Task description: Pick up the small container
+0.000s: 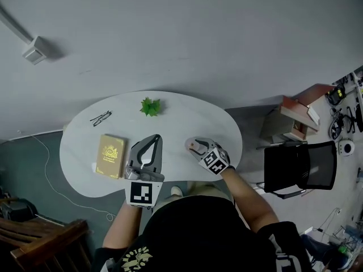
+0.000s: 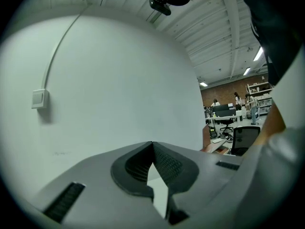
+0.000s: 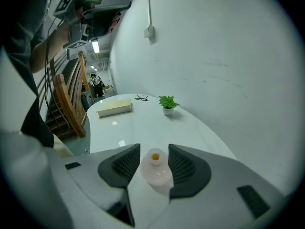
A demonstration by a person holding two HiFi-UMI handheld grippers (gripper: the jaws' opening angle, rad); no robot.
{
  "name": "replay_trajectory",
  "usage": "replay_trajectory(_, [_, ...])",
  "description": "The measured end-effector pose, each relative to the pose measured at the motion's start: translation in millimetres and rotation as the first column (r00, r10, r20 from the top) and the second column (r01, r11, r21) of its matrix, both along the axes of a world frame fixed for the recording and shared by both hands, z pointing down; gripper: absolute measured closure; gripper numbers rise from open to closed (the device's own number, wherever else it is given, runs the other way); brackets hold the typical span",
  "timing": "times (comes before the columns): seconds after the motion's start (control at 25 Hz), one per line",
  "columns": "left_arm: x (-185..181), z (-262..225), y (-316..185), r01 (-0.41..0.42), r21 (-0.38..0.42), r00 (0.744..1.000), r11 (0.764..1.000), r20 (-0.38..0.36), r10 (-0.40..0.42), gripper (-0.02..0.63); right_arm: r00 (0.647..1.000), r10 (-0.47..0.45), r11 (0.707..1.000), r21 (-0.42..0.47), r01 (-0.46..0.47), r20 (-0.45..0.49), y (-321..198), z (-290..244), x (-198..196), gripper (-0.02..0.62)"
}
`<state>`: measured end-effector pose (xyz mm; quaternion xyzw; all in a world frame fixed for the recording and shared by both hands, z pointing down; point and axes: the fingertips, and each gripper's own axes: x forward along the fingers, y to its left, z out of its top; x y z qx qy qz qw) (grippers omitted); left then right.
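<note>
Sitting between the two pads of the right gripper (image 3: 154,149), the small container (image 3: 156,168) is showing as a pale, rounded little bottle with a narrow neck and an orange spot at its top. The tongs of this gripper are pinching it. The dark ribbed pads are touching its wide body on both sides, probably because the thin neck would be giving a less firm hold.

In the head view the same container (image 1: 197,146) is appearing at the front of the right gripper (image 1: 193,145), over the near right part of the white counter (image 1: 187,112). Neither view is making clear whether its bottom is resting on the counter or is already off it. The lift is therefore looking either just begun or about to begin.

The left gripper (image 1: 157,136) is being held beside it over the near edge of the counter, its tongs pressed together at the tips and holding nothing. Its own view is showing only the grey wall (image 2: 119,80) past those tips (image 2: 152,144), so it is pointing upward, seemingly parked out of the way.

A yellow book (image 1: 110,155) is lying just left of the left gripper. The glasses (image 1: 101,118) and a small green plant (image 1: 150,106) are standing near the far edge, well apart from the container, so nothing is crowding the grasp.
</note>
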<state>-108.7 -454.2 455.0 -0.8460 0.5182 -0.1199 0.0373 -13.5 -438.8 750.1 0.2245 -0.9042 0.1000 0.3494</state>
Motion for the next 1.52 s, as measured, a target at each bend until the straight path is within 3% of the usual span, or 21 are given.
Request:
replay_trajectory(0.48, [-3.3,20.9,1.6,0.015,-0.048,0.999,0.999,0.035,-0.013,0.601,0.999,-0.023,1.0,0.004,0.023,-0.03,-4.5,38.3,-4.2,0.44])
replay_trajectory(0.92, [-8.8,26.9,13.1,0.028,-0.056,0.998,0.998,0.056,-0.025,0.601,0.993,0.066,0.994,0.076,-0.074,0.095,-7.8,37.7,-8.4,0.448])
replay_trajectory(1.32, [-18.6,18.1,31.0,0.066,-0.042,0.997,0.997,0.037,-0.064,0.601,0.985,0.116,0.992,0.045,-0.122,0.13,2.3,22.8,-7.8,0.457])
replay_trajectory(1.52, [-19.0,12.7,38.9,0.065,-0.029,0.998,0.997,0.027,-0.064,0.601,0.987,0.1,0.991,0.073,-0.11,0.129,16.8,-0.3,-6.9,0.459])
